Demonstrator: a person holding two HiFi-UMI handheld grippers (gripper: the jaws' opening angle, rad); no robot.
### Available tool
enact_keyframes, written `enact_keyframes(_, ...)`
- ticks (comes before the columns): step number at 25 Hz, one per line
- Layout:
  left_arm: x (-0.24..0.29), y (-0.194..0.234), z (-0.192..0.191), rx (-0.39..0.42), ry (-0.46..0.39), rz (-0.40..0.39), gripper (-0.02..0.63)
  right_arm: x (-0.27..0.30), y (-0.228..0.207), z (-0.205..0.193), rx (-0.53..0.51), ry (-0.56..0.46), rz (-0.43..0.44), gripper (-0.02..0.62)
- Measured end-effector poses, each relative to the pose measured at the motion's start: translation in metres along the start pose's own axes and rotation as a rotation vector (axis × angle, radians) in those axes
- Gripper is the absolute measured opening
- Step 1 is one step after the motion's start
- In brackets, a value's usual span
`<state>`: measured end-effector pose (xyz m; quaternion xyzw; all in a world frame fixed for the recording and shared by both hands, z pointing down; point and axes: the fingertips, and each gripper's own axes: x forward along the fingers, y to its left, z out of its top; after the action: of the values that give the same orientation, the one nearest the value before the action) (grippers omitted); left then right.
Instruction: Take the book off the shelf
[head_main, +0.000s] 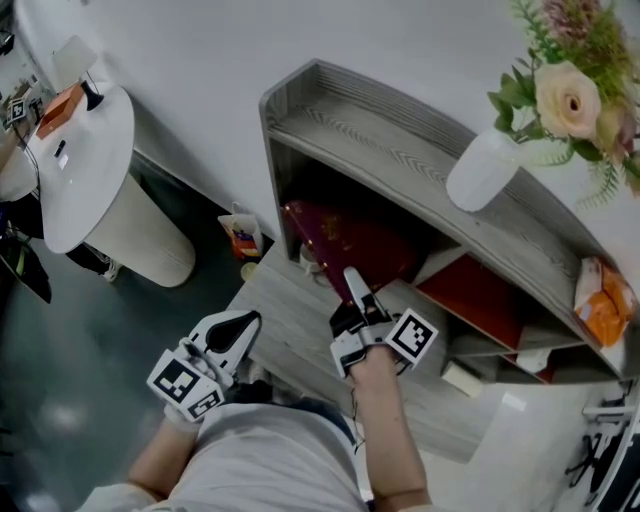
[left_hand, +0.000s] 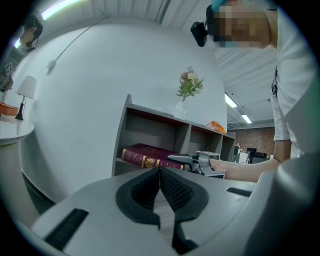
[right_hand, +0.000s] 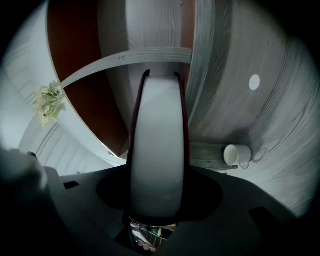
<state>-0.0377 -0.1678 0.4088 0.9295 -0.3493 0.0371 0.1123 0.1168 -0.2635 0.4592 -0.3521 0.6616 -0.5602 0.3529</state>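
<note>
Step in hand: the grasp on the book (head_main: 345, 238); in my judgement it is taken hold of but not yet drawn out.
Book position: it lies flat in the left compartment of the grey shelf (head_main: 400, 130), at the centre of the head view, with its page edge toward the person.
Right gripper (head_main: 354, 284): it reaches into that compartment. In the right gripper view the white page edge fills the space between the jaws, which stand partly apart, and the maroon covers lie against the pads on both sides, so it seems to clamp the book.
Left gripper (head_main: 238, 330): lower left of the head view, well apart from the shelf, jaws closed together with nothing between them.
Next move: probably a straight pull toward the person, kept level so the book clears the compartment's edge and does not slip from the pads.
Left compartment, content: the book, and a small white cup (right_hand: 235, 154) just beside it.
Right compartment, content: a red flat surface; I cannot tell if it is a book or the back panel.
Top of shelf: a white vase (head_main: 483, 170) holding flowers (head_main: 575, 100) at the upper right, and an orange packet (head_main: 600, 300) further down the right edge.
</note>
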Motion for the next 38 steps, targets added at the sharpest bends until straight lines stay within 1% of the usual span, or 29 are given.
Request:
enact_keyframes(11,-0.009,0.001,0.000,-0.006,-0.004,-0.095,0.015,-0.020,0.002,-0.028,-0.003,-0.032,0.006,0.221)
enact_keyframes(17,-0.016,-0.001,-0.005,-0.013,0.008,-0.181,0.015,-0.036,0.003,-0.055,-0.003,-0.051,0.015,0.219)
enact_keyframes(23,-0.022,0.001,-0.010,-0.018,0.020,-0.258,0.015,-0.055,0.003,-0.081,-0.006,-0.097,0.022,0.219)
enact_keyframes(30,-0.011,-0.008,-0.020,-0.022,0.045,-0.382,0.015,-0.087,0.000,-0.099,-0.027,-0.179,0.023,0.219)
enact_keyframes(35,0.001,-0.032,-0.025,-0.021,0.065,-0.483,0.015,-0.120,-0.002,-0.104,-0.049,-0.241,0.007,0.218)
enact_keyframes(38,0.007,-0.052,-0.027,-0.016,0.075,-0.545,0.015,-0.146,-0.005,-0.104,-0.044,-0.303,-0.014,0.218)
